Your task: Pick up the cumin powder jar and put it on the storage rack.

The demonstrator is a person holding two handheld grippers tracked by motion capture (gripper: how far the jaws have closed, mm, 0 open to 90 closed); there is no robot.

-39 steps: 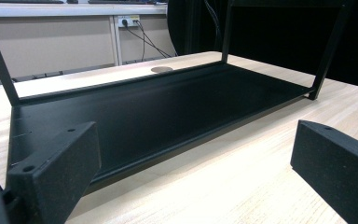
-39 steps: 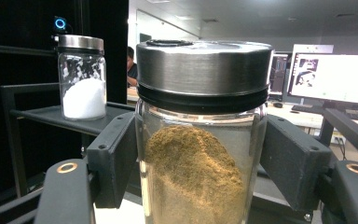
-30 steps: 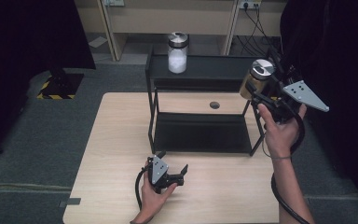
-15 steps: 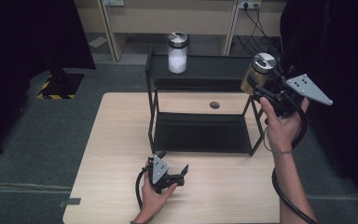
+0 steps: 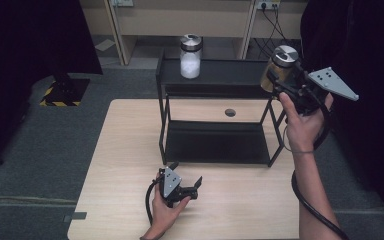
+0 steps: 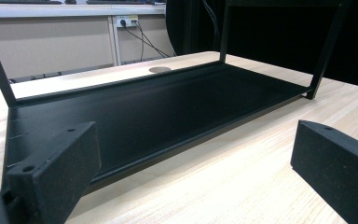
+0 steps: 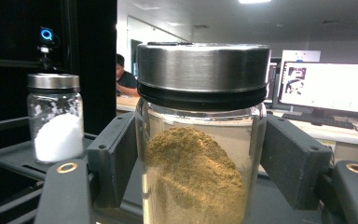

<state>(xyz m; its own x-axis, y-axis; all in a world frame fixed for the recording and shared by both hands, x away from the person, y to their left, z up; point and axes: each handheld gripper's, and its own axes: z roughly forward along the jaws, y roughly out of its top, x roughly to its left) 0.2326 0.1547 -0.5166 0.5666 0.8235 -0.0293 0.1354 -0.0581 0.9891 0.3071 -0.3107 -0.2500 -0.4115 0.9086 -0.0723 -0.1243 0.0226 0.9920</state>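
Jar: brown-powder jar (image 5: 278,68) upright, over rack (image 5: 220,82) top shelf's right end.
Right gripper (image 5: 291,84): fingers clamped on jar.
Left gripper (image 5: 186,186): fingers apart, empty, on counter (image 5: 125,150) before rack.
Neighbour: white-powder jar (image 5: 190,56) on same shelf, left.

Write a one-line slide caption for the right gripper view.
Right tool clamps a steel-lidded jar of brown powder; a jar of white powder stands on the black rack's top shelf.

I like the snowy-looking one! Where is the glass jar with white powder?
The glass jar with white powder and a metal lid stands upright on the black metal rack's top shelf, toward its left end in the high view, left of the gripper-held brown-powder jar.
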